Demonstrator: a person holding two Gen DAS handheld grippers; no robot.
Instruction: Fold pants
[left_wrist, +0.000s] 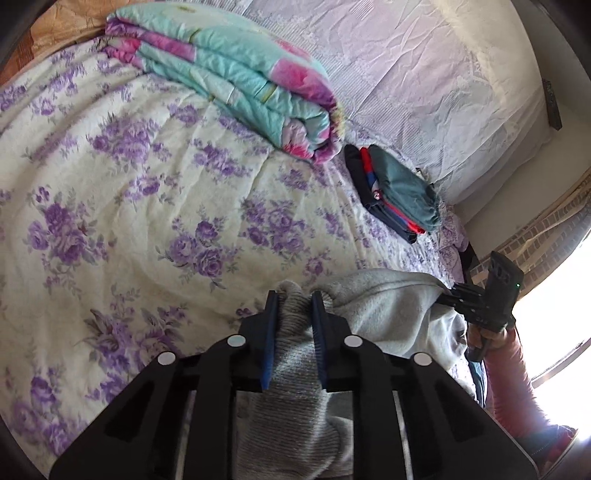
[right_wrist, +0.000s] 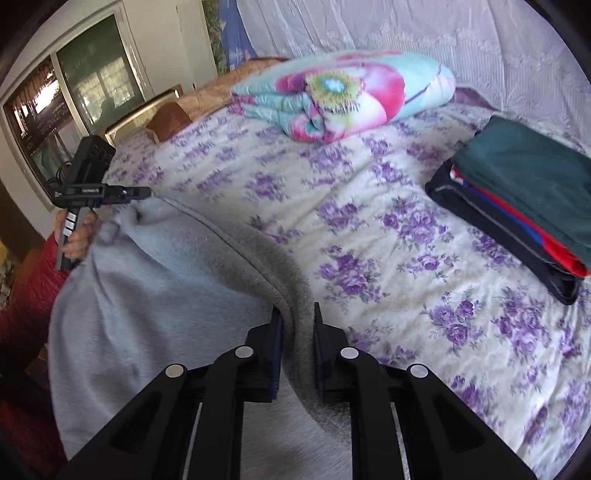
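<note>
Grey fleece pants (left_wrist: 388, 310) hang bunched over the near edge of the bed. My left gripper (left_wrist: 294, 298) is shut on a ribbed grey end of them, the cloth pinched between its blue pads. In the right wrist view the pants (right_wrist: 147, 288) spread to the left, and my right gripper (right_wrist: 297, 314) is shut on their darker grey edge. Each gripper shows in the other's view: the right gripper (left_wrist: 448, 293) held by a hand in a pink sleeve, the left gripper (right_wrist: 142, 192) with its tip in the cloth. The cloth stretches between the two.
The bed carries a cream sheet with purple flowers (left_wrist: 129, 192). A folded turquoise and pink quilt (left_wrist: 236, 74) lies at the back. A stack of folded clothes (right_wrist: 517, 199), green on top, sits at the right. A bright window (left_wrist: 554, 332) is beside the bed.
</note>
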